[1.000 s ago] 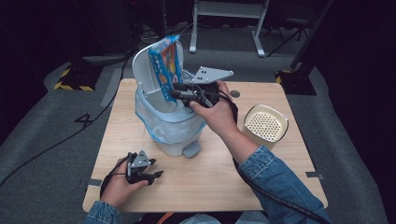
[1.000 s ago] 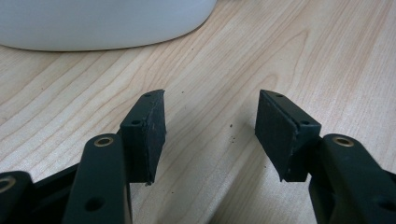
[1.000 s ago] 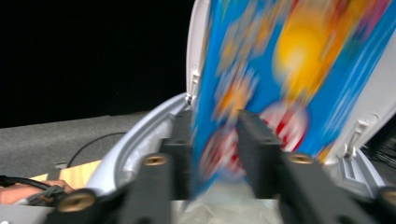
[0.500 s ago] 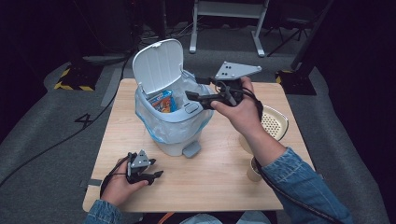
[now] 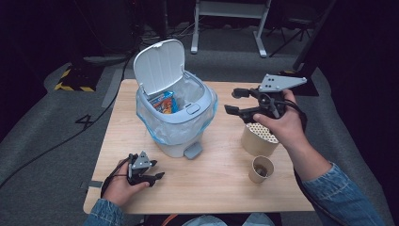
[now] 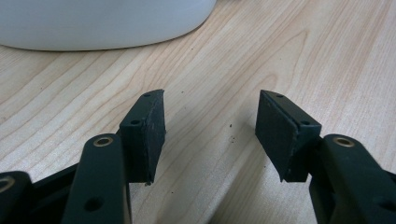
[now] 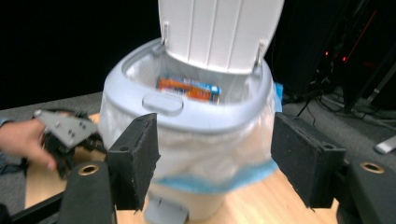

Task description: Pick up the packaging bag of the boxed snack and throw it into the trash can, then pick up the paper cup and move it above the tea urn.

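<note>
Snack packet [image 5: 164, 101] already lies inside the pedal bin [image 5: 176, 117], under the raised lid [image 5: 160, 66], so the drop looks done. Left to do, prob.: close the lid, maybe bin the paper cups too.

Packet sits near the back-left of the bin's liner, tilted on edge; long axis runs roughly across the bin opening in the right claw view [image 7: 189, 88]. Which end is up: can't tell.

Right claw [image 5: 241, 100] hangs in the air to the right of the bin, jaws wide apart, nothing in them. Left claw [image 5: 153, 170] rests low on the bench [image 5: 221, 188] w/ jaws parted, empty; bare wood between its pads [image 6: 149, 130].

Perforated cup [image 5: 256, 139] and small cup [image 5: 261, 168] stand under the right hand [image 5: 282, 125].
</note>
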Available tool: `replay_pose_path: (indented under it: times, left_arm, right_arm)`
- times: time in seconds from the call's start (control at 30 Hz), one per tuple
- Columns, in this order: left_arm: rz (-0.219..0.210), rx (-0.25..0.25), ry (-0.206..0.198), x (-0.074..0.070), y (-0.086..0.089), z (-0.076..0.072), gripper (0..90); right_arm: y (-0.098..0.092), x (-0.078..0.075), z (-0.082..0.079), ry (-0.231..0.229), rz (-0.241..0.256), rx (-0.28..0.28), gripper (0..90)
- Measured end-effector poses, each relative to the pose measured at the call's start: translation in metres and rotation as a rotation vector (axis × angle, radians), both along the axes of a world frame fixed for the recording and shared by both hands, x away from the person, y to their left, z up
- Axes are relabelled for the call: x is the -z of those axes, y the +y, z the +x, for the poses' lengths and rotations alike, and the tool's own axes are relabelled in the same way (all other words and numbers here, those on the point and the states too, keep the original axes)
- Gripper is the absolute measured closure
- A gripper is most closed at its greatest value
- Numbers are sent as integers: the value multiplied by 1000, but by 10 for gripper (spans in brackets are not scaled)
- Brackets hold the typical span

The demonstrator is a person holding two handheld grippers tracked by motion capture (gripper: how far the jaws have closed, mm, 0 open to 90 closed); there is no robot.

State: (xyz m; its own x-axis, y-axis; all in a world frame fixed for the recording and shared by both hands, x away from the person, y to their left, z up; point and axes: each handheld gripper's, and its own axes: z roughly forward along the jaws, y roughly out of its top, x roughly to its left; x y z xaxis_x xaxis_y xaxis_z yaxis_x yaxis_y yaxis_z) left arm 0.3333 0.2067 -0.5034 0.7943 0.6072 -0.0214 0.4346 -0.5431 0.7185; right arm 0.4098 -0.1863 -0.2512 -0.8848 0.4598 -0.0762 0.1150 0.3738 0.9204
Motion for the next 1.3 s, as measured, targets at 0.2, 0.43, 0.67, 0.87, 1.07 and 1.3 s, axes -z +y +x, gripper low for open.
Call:
replay_pose_path:
  times: [0.2,0.43,0.67,0.87,1.07,1.3]
  left_arm:
    - [-1,0,1,0,0,0,431]
    - [1,-1,-1,0,0,0,430]
    - [-1,-1,0,0,0,0,429]
    - [1,-2,-2,0,0,0,428]
    - [1,-3,-2,0,0,0,427]
    - [1,-2,-2,0,0,0,427]
  right_arm:
    - [-33,9,-12,42,-38,3,311]
    - [-68,25,-29,62,-84,29,269]
    - [-104,52,-47,85,-132,57,237]
    - [-131,81,-58,139,-143,92,226]
    - [-149,119,-65,199,-197,77,209]
    - [-158,161,-68,248,-203,66,234]
